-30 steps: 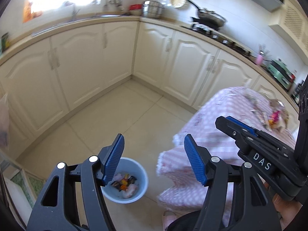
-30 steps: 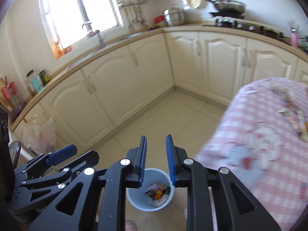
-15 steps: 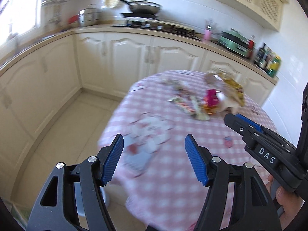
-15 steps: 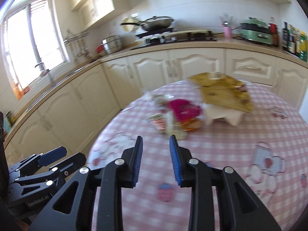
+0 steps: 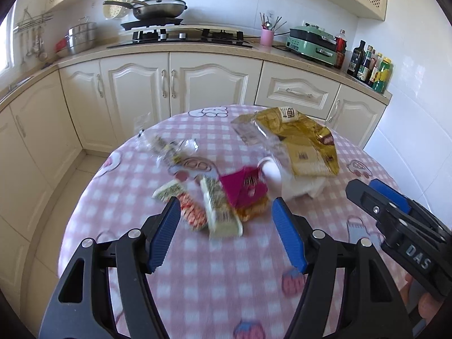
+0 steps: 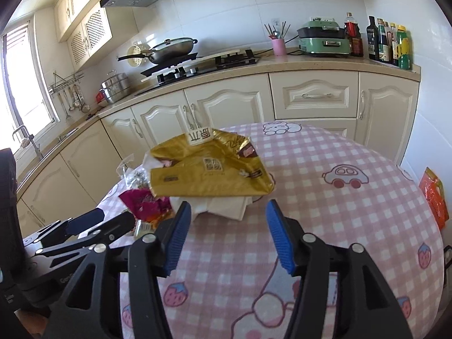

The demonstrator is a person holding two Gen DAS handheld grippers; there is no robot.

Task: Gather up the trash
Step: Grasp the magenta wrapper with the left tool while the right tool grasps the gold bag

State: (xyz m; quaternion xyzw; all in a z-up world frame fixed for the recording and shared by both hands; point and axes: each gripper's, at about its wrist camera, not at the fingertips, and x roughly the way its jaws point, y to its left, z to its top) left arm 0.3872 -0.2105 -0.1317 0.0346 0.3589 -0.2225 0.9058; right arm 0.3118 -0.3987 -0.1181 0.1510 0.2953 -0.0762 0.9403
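Note:
Trash lies on a round table with a pink checked cloth (image 5: 214, 276). A gold foil bag (image 5: 299, 141) lies at the far side over white paper (image 5: 305, 188); it also shows in the right wrist view (image 6: 209, 169). A magenta wrapper (image 5: 243, 188), a green-white wrapper (image 5: 220, 212) and a red-patterned wrapper (image 5: 192, 212) lie just ahead of my left gripper (image 5: 226, 237), which is open and empty. My right gripper (image 6: 226, 234) is open and empty, just short of the white paper (image 6: 223, 207) under the gold bag. Clear wrappers (image 5: 169, 149) lie further left.
Cream kitchen cabinets (image 5: 214, 82) and a counter with a hob and pan (image 5: 158, 7) stand behind the table. Bottles (image 6: 389, 42) and a green appliance (image 6: 322, 39) sit at the counter's right. An orange packet (image 6: 433, 197) shows at the table's right edge.
Both grippers swung from the blue bin on the floor up to the table and closed in on the trash pile. The right gripper's jaws have opened wide.

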